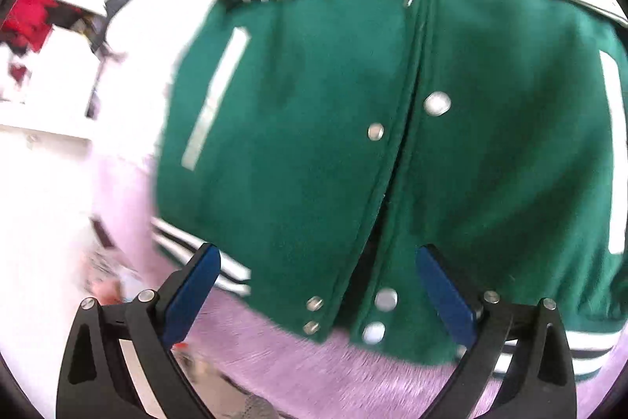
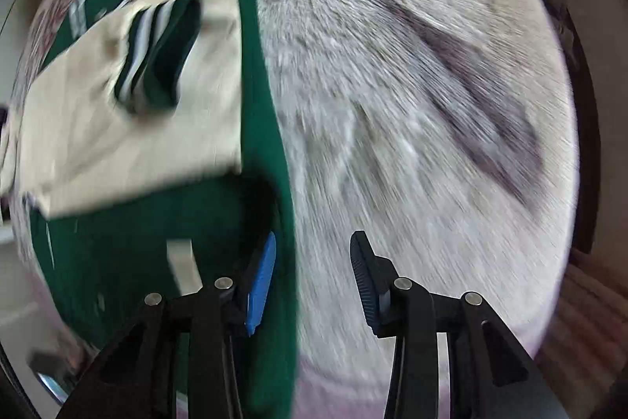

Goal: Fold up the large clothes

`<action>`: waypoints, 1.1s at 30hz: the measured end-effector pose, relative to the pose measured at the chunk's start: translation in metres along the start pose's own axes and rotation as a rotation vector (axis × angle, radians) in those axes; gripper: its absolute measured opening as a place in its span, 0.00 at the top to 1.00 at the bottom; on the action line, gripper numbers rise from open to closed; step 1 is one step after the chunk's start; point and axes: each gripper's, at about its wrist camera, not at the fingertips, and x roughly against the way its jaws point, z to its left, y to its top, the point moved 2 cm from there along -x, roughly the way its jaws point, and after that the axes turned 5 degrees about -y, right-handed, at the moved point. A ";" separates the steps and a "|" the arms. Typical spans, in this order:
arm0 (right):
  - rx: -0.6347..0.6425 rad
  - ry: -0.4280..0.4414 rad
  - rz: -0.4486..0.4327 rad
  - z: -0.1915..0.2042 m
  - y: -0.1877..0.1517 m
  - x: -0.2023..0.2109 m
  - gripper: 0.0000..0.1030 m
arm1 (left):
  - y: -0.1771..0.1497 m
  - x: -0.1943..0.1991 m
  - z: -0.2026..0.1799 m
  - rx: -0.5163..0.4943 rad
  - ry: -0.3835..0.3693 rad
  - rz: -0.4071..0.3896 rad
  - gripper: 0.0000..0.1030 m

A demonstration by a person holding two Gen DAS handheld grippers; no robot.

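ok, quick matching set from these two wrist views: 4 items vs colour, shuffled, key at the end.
Items:
1. jacket body
2. jacket sleeve
3. furry blanket
4. snap buttons

Colours:
A. silver
B. green
C. grey-lilac
D. cream

Pairs: 1-B, 2-D, 3-C, 4-A

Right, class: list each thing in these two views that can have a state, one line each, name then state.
Jacket: lying on the blanket, front unsnapped, cream sleeves folded across.
Left tool: open, above the hem, holding nothing.
Right tool: open, jacket's green edge between its fingers, not pinched.
Blanket: spread flat under the jacket.
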 end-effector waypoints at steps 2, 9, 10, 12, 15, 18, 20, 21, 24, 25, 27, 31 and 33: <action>0.004 -0.018 0.011 -0.021 -0.030 0.013 0.57 | -0.009 0.031 -0.020 -0.068 0.062 -0.052 0.00; -0.144 -0.055 0.099 -0.138 -0.114 0.032 0.52 | -0.065 0.090 -0.153 -0.313 0.089 -0.137 0.00; -0.172 -0.056 0.106 -0.149 -0.117 0.032 0.50 | -0.070 0.095 -0.178 -0.334 0.097 -0.147 0.00; -0.221 -0.070 0.109 -0.185 -0.121 0.035 0.49 | -0.080 0.096 -0.219 -0.375 0.121 -0.178 0.00; -0.263 -0.082 0.100 -0.211 -0.112 0.038 0.49 | -0.087 0.082 -0.264 -0.393 0.165 -0.186 0.00; -0.273 -0.081 0.068 -0.230 -0.094 0.045 0.49 | -0.082 0.052 -0.293 -0.411 0.232 -0.137 0.00; -0.265 -0.075 0.044 -0.230 -0.077 0.046 0.49 | -0.072 0.034 -0.294 -0.395 0.275 -0.127 0.00; -0.258 -0.069 0.037 -0.222 -0.065 0.044 0.49 | -0.064 0.030 -0.290 -0.372 0.273 -0.124 0.00; -0.229 -0.053 0.024 -0.202 -0.048 0.036 0.49 | -0.048 0.040 -0.278 -0.336 0.339 -0.162 0.00; -0.220 -0.043 0.024 -0.193 -0.041 0.030 0.49 | -0.042 0.043 -0.269 -0.321 0.346 -0.166 0.00; -0.207 -0.024 0.026 -0.172 -0.027 0.011 0.49 | -0.031 0.041 -0.251 -0.286 0.365 -0.161 0.00; -0.161 0.100 0.007 -0.137 0.016 -0.019 0.49 | -0.020 0.034 -0.245 -0.289 0.344 -0.135 0.00; -0.095 0.271 -0.010 -0.113 0.044 -0.036 0.49 | -0.021 0.039 -0.248 -0.295 0.328 -0.136 0.01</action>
